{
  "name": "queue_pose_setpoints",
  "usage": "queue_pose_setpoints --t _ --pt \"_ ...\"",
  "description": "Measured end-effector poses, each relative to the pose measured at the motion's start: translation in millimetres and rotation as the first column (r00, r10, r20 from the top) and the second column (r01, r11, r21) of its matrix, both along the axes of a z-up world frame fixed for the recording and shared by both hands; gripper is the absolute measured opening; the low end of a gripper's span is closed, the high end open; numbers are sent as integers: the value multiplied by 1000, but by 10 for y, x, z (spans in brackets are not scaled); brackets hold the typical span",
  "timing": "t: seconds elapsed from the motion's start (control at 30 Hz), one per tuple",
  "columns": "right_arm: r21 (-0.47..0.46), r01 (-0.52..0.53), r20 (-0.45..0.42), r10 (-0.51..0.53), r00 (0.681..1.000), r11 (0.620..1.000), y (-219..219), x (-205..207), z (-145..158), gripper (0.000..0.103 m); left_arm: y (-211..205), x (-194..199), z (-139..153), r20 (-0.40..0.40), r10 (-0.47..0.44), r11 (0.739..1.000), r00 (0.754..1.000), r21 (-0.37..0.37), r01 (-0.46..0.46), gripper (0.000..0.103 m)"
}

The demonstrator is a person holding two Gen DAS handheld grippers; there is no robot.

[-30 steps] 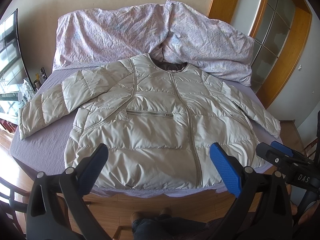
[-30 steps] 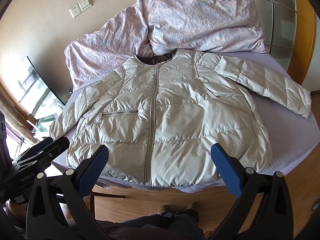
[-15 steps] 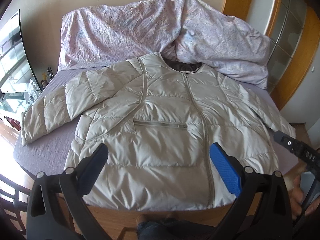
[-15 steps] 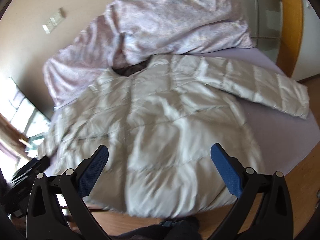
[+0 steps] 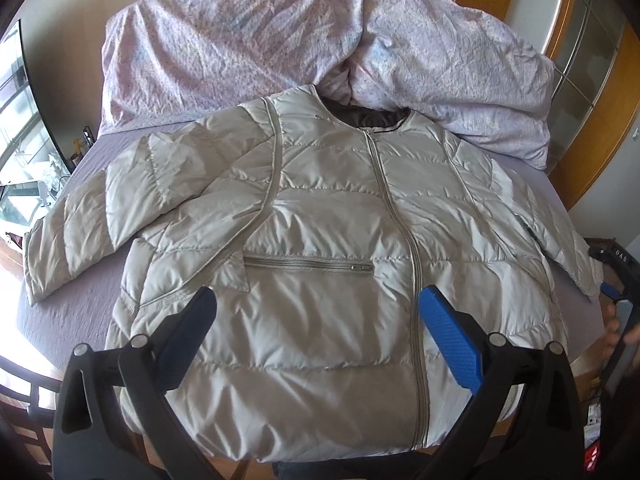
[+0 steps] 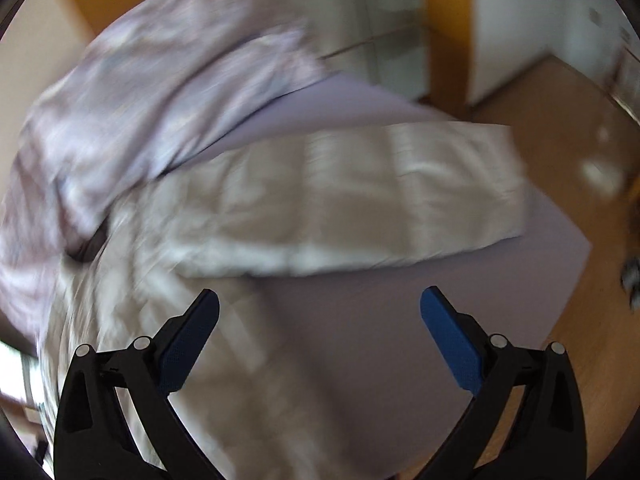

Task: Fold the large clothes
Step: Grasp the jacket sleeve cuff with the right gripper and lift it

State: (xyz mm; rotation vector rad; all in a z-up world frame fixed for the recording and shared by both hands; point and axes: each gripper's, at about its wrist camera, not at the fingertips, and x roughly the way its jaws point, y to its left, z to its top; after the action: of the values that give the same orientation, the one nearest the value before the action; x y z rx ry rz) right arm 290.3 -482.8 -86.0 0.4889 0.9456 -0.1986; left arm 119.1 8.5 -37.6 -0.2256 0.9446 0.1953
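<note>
Both your left gripper (image 5: pixel 316 332) and right gripper (image 6: pixel 320 332) gape wide, empty, above the flat jacket (image 5: pixel 320 248) near you.

In front of me a pale grey quilted puffer jacket (image 5: pixel 320 240) lies face up and spread flat on the lilac bed sheet (image 5: pixel 72 312), zipped shut down the middle, its dark-lined collar pointing at the rumpled floral duvet (image 5: pixel 248 40). A zipped chest pocket (image 5: pixel 308 266) runs across the front. Its hem reaches the near bed edge. One sleeve (image 5: pixel 88 224) stretches out to my left; the other sleeve (image 6: pixel 360 196), blurred in my right view, lies straight across the sheet.
</note>
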Motion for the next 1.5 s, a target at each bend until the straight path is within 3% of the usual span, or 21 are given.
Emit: queue_pose_setpoints --t 0.17,0.3,0.4,0.6,0.73,0.83,0.93,1.03,1.23,1.4,1.5 --pt "-25 181 -76 -182 980 983 -825 145 -256 73 -17 76 -26 -8 -1 1000 1000 -30 1 101" --pt "6 263 -127 -261 957 965 -1254 187 -447 68 -47 94 -40 -5 -5 998 1000 -57 5 101" --pt "45 285 -157 -275 949 957 -1401 195 -574 66 -91 100 -45 -7 -12 998 1000 -67 11 101" --pt "196 288 -171 -257 951 937 -1532 236 -788 37 -142 64 -11 1 -1 998 1000 -66 1 101" --pt "182 249 -150 -223 963 951 -1431 305 -730 19 -81 13 -16 -6 33 998 999 -62 -33 101" --pt "137 234 -124 -218 968 963 -1364 357 -580 13 42 -6 -28 -6 59 996 998 -70 -59 101" --pt "67 212 -77 -206 975 975 -1213 440 -342 12 182 16 -42 -8 72 995 997 -62 -72 101" --pt "69 174 -9 -173 985 982 -978 514 -69 12 354 43 -37 -15 87 995 996 -38 -87 101" --pt "107 -46 99 35 994 993 91 831 406 11 748 82 16 15 130 991 991 9 -130 101" --pt "129 -291 127 275 953 948 1342 1076 572 10 1098 -5 6 20 181 983 983 3 -181 101" --pt "126 -394 99 384 918 910 2015 1141 542 10 1361 -99 -35 13 213 977 977 -28 -212 101"
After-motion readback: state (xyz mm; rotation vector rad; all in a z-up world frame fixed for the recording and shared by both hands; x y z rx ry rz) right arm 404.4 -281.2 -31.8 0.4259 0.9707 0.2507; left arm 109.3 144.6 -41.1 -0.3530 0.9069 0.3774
